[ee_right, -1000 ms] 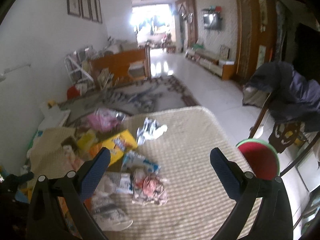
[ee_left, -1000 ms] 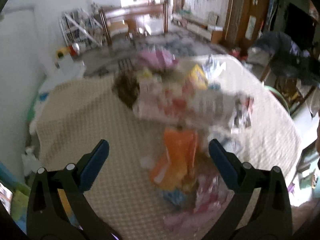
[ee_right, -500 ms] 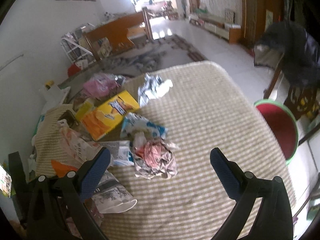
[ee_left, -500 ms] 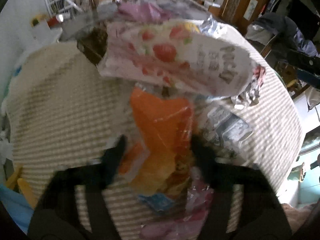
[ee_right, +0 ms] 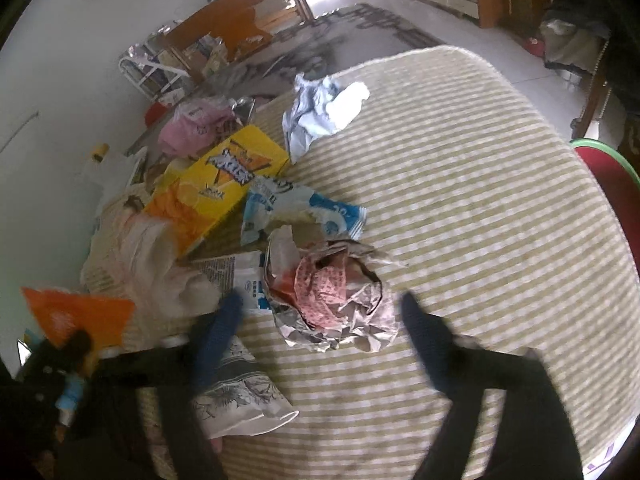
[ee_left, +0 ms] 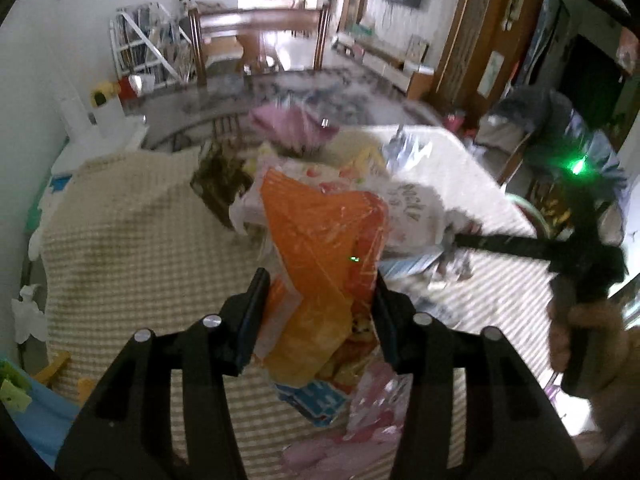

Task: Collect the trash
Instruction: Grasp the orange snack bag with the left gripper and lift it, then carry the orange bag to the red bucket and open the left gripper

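Observation:
My left gripper (ee_left: 318, 312) is shut on an orange snack bag (ee_left: 324, 240) and holds it lifted above the table; the bag also shows at the left of the right wrist view (ee_right: 76, 312). My right gripper (ee_right: 320, 316) is open, its blurred fingers on either side of a crumpled pink-and-silver wrapper (ee_right: 336, 300) on the table. Around it lie a yellow box (ee_right: 216, 192), a blue-and-white packet (ee_right: 296, 208), a silver-white wrapper (ee_right: 320, 108) and a pink bag (ee_right: 196, 124).
The round table has a beige striped cloth (ee_right: 480, 200). A white printed bag (ee_right: 240, 396) lies near the front edge. A red stool with a green rim (ee_right: 612, 184) stands to the right. A chair with dark clothes (ee_left: 552, 132) stands beyond.
My left gripper closed on the orange bag and lifted it. My right gripper dropped toward the table and moved over the crumpled pink wrapper, staying open.

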Tool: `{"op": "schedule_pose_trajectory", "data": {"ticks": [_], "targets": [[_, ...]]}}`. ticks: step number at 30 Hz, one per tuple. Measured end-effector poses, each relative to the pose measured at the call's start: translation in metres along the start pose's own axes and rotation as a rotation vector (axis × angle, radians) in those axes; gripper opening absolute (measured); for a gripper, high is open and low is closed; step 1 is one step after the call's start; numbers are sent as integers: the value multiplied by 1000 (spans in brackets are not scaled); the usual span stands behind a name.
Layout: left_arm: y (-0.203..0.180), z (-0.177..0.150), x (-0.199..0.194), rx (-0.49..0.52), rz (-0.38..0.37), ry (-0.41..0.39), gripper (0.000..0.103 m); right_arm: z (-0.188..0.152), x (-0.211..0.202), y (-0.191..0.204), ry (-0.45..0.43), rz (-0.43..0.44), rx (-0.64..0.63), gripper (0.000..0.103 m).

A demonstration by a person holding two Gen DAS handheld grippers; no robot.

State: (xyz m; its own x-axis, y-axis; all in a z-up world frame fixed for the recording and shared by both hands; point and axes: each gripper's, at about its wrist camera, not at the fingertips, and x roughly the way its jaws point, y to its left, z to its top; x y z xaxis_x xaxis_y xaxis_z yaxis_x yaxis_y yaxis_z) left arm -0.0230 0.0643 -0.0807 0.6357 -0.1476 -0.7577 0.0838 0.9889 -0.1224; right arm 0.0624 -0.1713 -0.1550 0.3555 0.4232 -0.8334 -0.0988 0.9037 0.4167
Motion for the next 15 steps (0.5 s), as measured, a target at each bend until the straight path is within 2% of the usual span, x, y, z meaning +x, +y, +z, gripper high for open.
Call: {"op": "schedule_pose_trajectory", "data": {"ticks": [3, 4, 5, 12, 15], "targets": [[-11, 15, -2, -3, -19, -36, 47, -2, -6, -4, -14, 9, 0, 30], [-16, 19, -1, -3, -24, -43, 47, -3, -12, -7, -26, 25, 5, 21], [-20, 23, 0, -3, -32, -50, 47, -3, -17, -9, -39, 34, 11, 19], [-64, 44, 8, 20, -76, -76, 47, 6, -71, -37, -176, 81, 37, 18], [-85, 49, 19, 13, -83, -61, 47, 12, -89, -54, -208, 71, 30, 18]]}}
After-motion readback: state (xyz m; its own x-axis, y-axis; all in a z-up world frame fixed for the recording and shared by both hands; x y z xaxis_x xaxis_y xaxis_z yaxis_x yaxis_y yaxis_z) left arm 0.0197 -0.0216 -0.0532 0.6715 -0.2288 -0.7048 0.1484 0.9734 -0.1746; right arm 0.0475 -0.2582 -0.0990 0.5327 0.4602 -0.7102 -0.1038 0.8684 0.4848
